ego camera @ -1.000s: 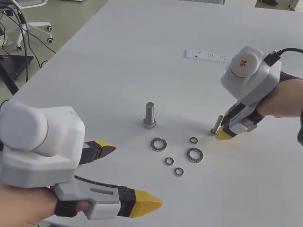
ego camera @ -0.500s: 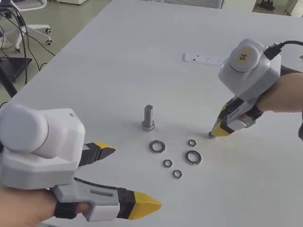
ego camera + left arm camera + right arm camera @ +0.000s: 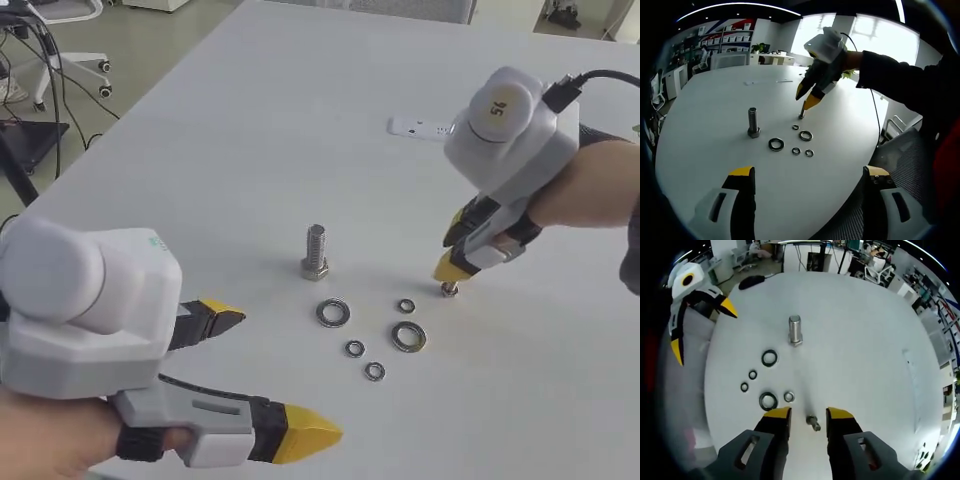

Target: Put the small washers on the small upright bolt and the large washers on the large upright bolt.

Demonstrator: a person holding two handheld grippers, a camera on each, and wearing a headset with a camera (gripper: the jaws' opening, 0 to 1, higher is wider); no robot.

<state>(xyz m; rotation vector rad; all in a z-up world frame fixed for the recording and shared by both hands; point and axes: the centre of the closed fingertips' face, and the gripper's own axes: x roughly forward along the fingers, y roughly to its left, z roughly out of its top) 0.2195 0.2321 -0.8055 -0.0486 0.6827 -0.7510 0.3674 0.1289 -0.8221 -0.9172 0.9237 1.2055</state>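
With the left gripper [image 3: 290,375] at the lower left wide open and empty, and the large bolt [image 3: 316,250], large washers [image 3: 333,312] and small washers [image 3: 355,348] lying mid-frame, lift the right gripper [image 3: 450,255], jaws apart and holding nothing, straight up off the small bolt [image 3: 449,289] right of middle, without knocking it over.

Head cam sits high, looking forward and down across the white table [image 3: 250,120]. The left gripper [image 3: 283,375] looms huge in the lower left, and the right gripper [image 3: 452,255] is farther off at centre right. Left gripper cam rides low by the table edge, facing across, so the large bolt [image 3: 753,122] sits small mid-frame. Right gripper cam looks steeply down, really close to the small bolt [image 3: 813,422] at bottom centre. All three share the large bolt and the washers [image 3: 322,313].
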